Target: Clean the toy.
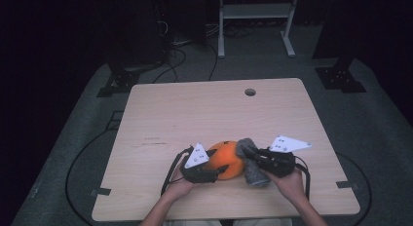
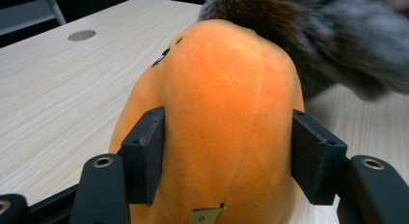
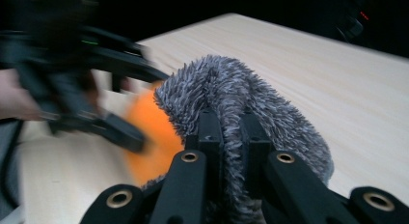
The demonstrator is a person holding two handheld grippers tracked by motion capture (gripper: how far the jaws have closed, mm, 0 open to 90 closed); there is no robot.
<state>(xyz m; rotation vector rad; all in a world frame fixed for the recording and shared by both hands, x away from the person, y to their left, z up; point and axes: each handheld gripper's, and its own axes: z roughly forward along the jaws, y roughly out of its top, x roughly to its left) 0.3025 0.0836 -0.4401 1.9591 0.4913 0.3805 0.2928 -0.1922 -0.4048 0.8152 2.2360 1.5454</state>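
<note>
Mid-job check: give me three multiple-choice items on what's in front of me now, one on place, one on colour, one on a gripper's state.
1. Where does the grey furry cloth lie relative to the orange plush toy in the high view?
A. at its right side, touching
B. far off at the table's round hole
C. underneath the table

2. What colour is the plush toy?
A. green
B. orange
C. white

3. How is the right gripper?
A. wide open
B. shut on the furry cloth
C. lying unheld

Key: 1 A, the fur meets the toy's right flank; 2 B, orange in each view; 3 B, its jaws pinch the fur.
</note>
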